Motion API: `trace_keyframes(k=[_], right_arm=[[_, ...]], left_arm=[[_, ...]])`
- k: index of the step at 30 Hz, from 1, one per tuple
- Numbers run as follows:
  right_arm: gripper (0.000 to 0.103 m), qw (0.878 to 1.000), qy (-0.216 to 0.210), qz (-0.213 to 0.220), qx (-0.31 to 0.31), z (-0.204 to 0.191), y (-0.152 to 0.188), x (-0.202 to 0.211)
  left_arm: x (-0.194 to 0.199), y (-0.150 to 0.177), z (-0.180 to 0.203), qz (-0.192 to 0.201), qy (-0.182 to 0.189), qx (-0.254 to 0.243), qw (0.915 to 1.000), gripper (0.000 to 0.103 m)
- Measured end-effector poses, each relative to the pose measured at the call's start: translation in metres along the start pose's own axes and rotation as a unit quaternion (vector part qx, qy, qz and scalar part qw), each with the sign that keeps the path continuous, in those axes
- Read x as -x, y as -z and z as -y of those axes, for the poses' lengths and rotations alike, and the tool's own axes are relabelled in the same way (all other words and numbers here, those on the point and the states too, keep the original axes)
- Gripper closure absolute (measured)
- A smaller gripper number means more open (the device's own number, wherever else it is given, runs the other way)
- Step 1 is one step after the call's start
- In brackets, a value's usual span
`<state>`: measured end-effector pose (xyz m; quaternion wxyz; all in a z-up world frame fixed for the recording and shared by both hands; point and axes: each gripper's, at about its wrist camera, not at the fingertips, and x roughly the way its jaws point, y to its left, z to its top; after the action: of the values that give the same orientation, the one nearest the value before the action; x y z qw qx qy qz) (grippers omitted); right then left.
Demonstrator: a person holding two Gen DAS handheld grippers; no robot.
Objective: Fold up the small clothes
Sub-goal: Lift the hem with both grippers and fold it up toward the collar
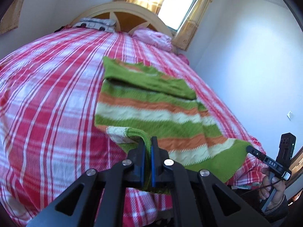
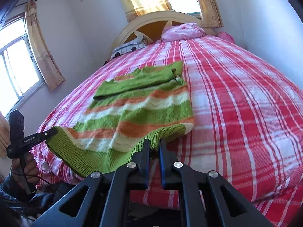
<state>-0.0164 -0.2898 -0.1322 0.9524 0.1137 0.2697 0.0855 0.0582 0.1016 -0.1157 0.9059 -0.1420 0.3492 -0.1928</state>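
Observation:
A knitted sweater [image 1: 151,113] [image 2: 144,109] in green, orange and cream stripes lies on the bed, its green sleeves folded across the chest. In the left wrist view my left gripper [image 1: 148,141] is shut on one corner of the green ribbed hem, which is raised off the cover. My right gripper [image 2: 154,143] pinches the hem's other corner between its fingertips. Each gripper also shows in the other's view, the right gripper [image 1: 248,148] and the left gripper [image 2: 54,131], each at its corner with a hand on the handle. The hem hangs stretched between them.
The red and white checked bed cover [image 1: 47,104] [image 2: 236,104] spreads wide around the sweater. At the head lie a pink bundle of bedding [image 1: 153,38] [image 2: 182,31] and a grey-white pillow [image 1: 96,24] [image 2: 128,48] against a cream headboard [image 1: 123,9]. White walls flank the bed.

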Motion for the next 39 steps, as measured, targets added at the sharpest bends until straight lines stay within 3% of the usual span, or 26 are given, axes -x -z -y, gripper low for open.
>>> trace_keyframes(k=[10, 22, 33, 39], right_arm=[[0.095, 1.0, -0.007, 0.026, 0.007, -0.002, -0.038, -0.005], [0.095, 0.998, -0.008, 0.058, 0.002, -0.001, -0.079, -0.008], [0.095, 0.994, -0.005, 0.105, 0.011, -0.006, -0.157, -0.021], [0.095, 0.994, 0.005, 0.108, 0.012, -0.003, -0.185, -0.041]], left_arm=[[-0.004, -0.034, 0.006, 0.036, 0.009, -0.005, 0.9993, 0.098], [-0.007, -0.061, -0.011, 0.057, 0.009, 0.031, 0.9979, 0.098], [-0.007, -0.116, -0.015, 0.105, 0.007, 0.031, 0.994, 0.098], [-0.028, -0.143, -0.022, 0.104, -0.001, 0.041, 0.9937, 0.098]])
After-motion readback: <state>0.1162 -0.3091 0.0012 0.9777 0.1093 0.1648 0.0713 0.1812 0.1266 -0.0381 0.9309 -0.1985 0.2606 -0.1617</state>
